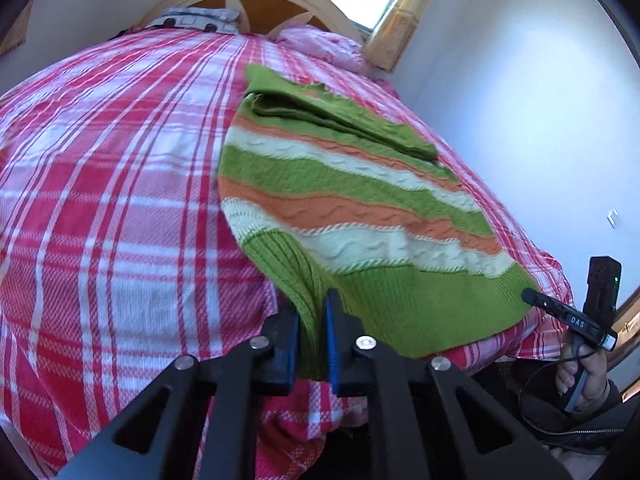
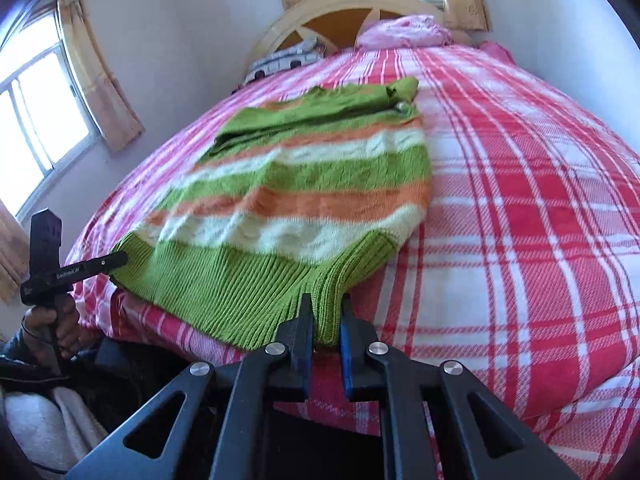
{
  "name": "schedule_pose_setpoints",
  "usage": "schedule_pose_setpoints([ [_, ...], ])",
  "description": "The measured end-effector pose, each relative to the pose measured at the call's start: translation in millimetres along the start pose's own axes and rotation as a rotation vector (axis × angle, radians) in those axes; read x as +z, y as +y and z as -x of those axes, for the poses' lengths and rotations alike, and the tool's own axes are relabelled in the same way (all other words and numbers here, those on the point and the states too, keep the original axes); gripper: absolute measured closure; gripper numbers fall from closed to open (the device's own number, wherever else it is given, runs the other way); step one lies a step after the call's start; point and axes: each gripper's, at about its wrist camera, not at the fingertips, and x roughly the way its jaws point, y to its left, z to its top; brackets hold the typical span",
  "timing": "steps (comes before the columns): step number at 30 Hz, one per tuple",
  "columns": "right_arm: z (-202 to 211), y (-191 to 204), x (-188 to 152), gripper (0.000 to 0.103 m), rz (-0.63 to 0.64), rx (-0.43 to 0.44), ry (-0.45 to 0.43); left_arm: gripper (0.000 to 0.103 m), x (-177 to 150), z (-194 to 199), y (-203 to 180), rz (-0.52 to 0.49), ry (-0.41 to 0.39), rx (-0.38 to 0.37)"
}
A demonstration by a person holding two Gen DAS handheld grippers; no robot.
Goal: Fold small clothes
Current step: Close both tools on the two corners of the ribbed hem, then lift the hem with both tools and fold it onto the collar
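Observation:
A small knitted sweater with green, orange and cream stripes lies on the red plaid bed, its sleeves folded across the top. My left gripper is shut on the left corner of the green ribbed hem. My right gripper is shut on the right corner of the same hem of the sweater. The right gripper also shows in the left wrist view at the hem's far corner. The left gripper also shows in the right wrist view at the other corner.
The bed carries a pink pillow and a printed pillow by the wooden headboard. Curtained windows stand at the left and behind the headboard. A white wall runs close along the right side.

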Motion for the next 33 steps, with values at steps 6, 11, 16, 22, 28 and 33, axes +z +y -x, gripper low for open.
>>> schedule_pose_setpoints([
  [6,16,7,18,0.093,0.026,0.014,-0.097,0.091,13,4,2,0.007,-0.043,-0.061],
  [11,15,2,40,0.093,0.009,0.017,-0.138,0.092,32,2,6,0.035,-0.074,-0.098],
  [16,11,1,70,0.093,0.026,0.014,-0.186,0.092,62,-2,9,0.080,-0.116,-0.139],
  [22,8,-1,111,0.093,0.045,0.010,-0.244,0.092,104,-8,9,0.069,-0.180,-0.142],
  [28,2,-7,152,0.093,0.051,-0.001,-0.281,0.092,141,-17,13,0.083,-0.234,-0.145],
  [33,-11,-11,183,0.093,0.056,-0.018,-0.295,0.092,165,-28,12,0.070,-0.260,-0.134],
])
